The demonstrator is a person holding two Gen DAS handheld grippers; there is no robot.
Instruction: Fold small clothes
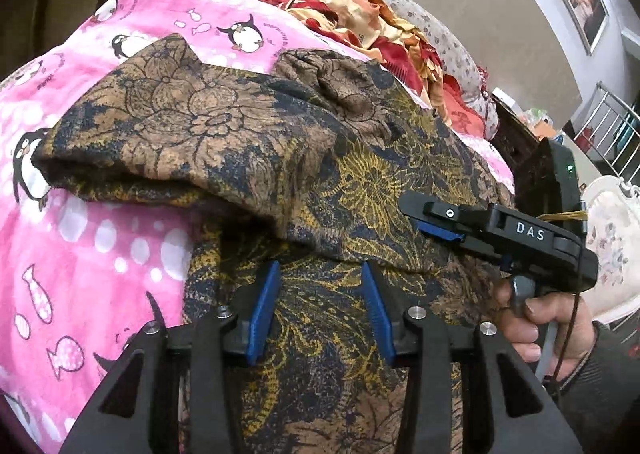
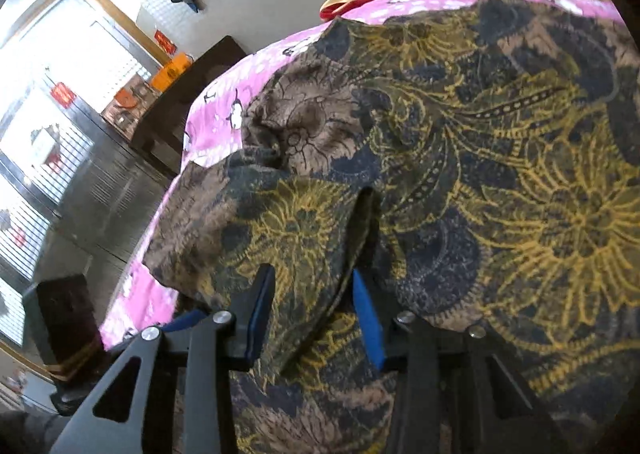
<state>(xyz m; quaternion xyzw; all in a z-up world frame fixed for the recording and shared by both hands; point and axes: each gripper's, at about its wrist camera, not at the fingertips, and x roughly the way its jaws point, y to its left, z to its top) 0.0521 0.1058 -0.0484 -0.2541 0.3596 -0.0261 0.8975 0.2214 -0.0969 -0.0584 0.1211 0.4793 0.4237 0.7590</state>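
Note:
A brown, navy and yellow floral garment (image 1: pixel 248 134) lies on a pink penguin blanket (image 1: pixel 80 238), with one part folded over itself. My left gripper (image 1: pixel 320 274) is open, its blue pads just above the garment's near part. My right gripper (image 1: pixel 418 214) reaches in from the right over the cloth; in this view its jaws look nearly together. In the right wrist view the right gripper (image 2: pixel 314 278) stands open astride a raised fold of the garment (image 2: pixel 500 174). The fold lies between the pads; I cannot tell whether they touch it.
A red and gold patterned quilt (image 1: pixel 360 22) is heaped at the blanket's far side. The bed edge drops to the floor on the left in the right wrist view, beside a dark cabinet (image 2: pixel 192 94) and a dark box (image 2: pixel 64 318). A white patterned chair (image 1: pixel 612 238) stands at right.

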